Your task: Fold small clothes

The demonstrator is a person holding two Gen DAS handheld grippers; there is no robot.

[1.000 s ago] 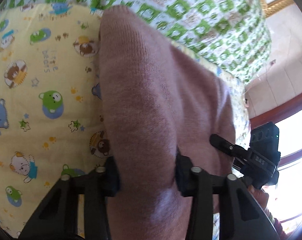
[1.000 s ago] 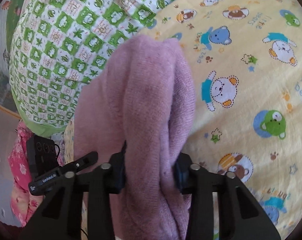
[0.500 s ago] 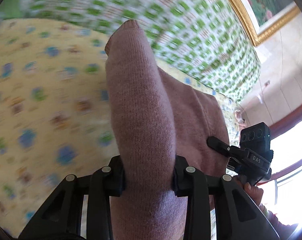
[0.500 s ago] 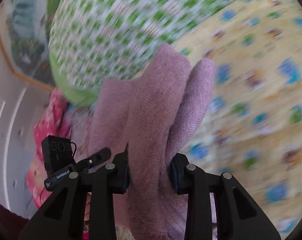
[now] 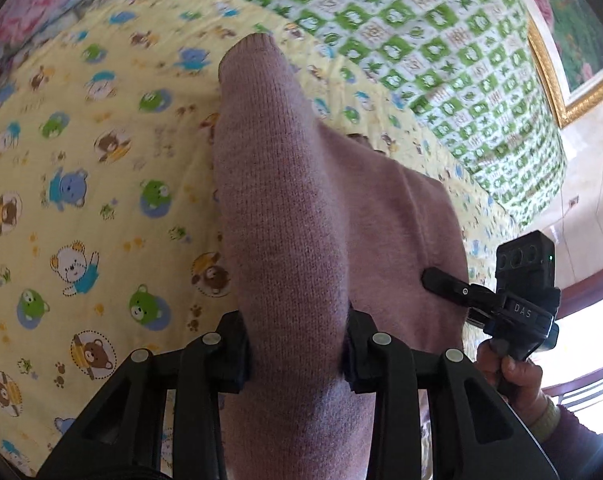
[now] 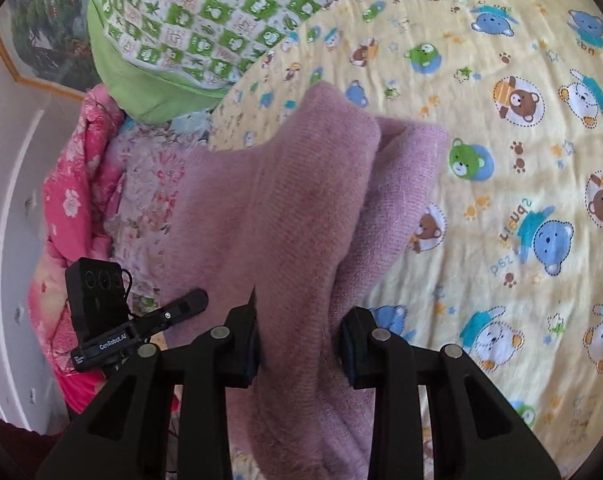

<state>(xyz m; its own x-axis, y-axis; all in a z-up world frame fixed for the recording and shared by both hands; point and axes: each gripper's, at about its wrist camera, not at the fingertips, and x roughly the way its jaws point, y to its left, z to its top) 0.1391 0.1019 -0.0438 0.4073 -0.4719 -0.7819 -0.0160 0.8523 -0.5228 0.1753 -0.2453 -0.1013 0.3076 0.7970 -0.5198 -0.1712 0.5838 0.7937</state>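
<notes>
Mid-fold here: my left gripper [image 5: 297, 346] and right gripper [image 6: 299, 338] are each clamped on a thick bunch of the fuzzy mauve knit sweater [image 5: 301, 208], held above the yellow bear-print sheet [image 5: 81, 200]. Next I'd lower it flat, edges aligned.

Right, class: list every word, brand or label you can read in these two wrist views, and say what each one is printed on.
"DAS": on the body of the right gripper, seen in the left wrist view.
"GenRobot.AI": on the body of the left gripper, seen in the right wrist view.
Blue lettering on the yellow bear-print sheet: upside down, too distorted to read surely.
Pink knit garment: no text visible.
</notes>
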